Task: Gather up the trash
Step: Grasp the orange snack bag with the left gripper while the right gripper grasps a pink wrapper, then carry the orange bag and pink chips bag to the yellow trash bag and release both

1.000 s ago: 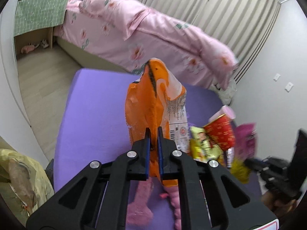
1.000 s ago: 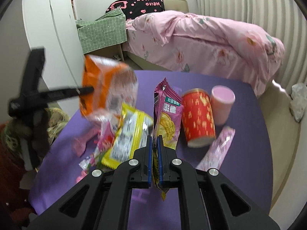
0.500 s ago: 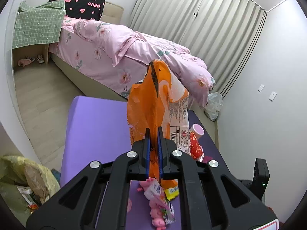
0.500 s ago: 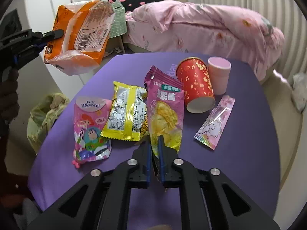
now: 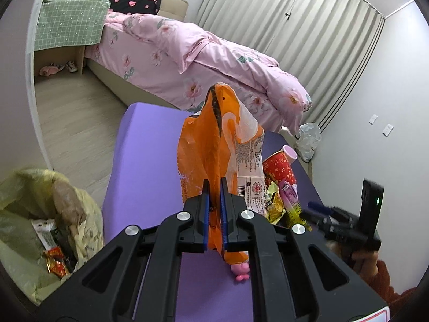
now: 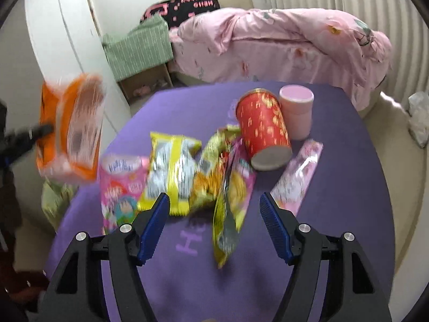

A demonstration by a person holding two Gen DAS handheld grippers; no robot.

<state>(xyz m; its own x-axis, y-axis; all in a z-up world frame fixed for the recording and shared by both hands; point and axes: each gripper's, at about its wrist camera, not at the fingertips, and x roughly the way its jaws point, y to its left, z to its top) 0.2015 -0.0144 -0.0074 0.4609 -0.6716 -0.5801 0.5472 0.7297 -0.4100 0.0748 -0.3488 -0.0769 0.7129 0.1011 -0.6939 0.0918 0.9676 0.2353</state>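
My left gripper (image 5: 214, 196) is shut on the lower edge of an orange snack bag (image 5: 214, 145), which hangs above the left part of the purple table (image 5: 144, 161). In the right wrist view the same orange bag (image 6: 72, 128) shows blurred at the far left. My right gripper (image 6: 214, 206) is low over the table's near side and its jaws are opening. A pink-and-yellow snack packet (image 6: 233, 196) stands on edge between the blue pads, touching neither.
Left of the table, on the floor, sits an open yellow-green trash bag (image 5: 32, 214) with wrappers inside. On the table lie a yellow packet (image 6: 169, 166), a pink cartoon packet (image 6: 120, 182), a tipped red cup (image 6: 262, 123), a pink cup (image 6: 296, 110) and a pink wrapper (image 6: 297, 179). A bed stands beyond.
My right gripper's jaws have gone from shut on the pink-and-yellow packet to wide apart, letting it go. My left gripper has carried the orange bag leftward, and the trash bag has come further into view.
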